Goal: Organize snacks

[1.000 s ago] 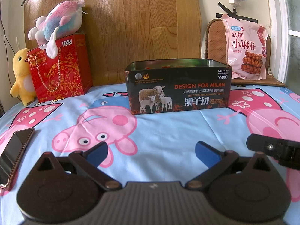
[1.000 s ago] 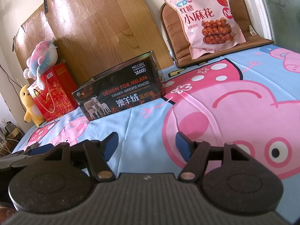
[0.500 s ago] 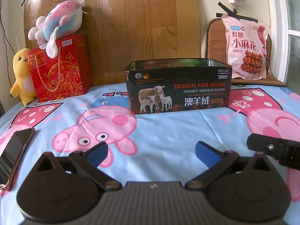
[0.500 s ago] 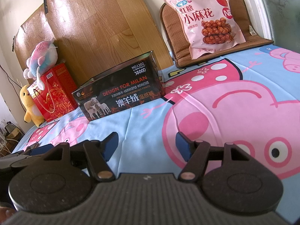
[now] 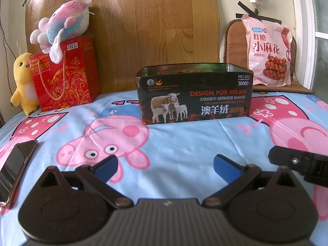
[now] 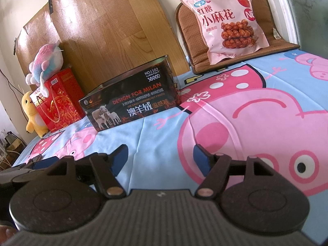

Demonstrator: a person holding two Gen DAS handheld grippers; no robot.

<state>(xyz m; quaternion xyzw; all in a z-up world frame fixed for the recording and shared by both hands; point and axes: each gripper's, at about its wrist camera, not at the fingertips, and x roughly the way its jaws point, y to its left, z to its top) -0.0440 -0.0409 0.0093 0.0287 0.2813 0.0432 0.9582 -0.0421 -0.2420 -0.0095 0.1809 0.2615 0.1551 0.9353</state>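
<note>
- Both grippers hover low over the bed's near edge: our left gripper (image 5: 165, 165) and right gripper (image 6: 161, 156) are spread wide and hold nothing.
- We see an open tin (image 5: 193, 93) mid-bed toward the headboard edge; something orange shows inside, unclear what.
- A pink snack bag (image 6: 224, 18) leans upright on a cushion (image 6: 274, 46) at the far right corner, well apart from the tin.
- We judge no step begun; next, our right gripper should reach the bag and pinch its soft edge.
- A phone (image 5: 15, 169) lies at the left edge.
</note>
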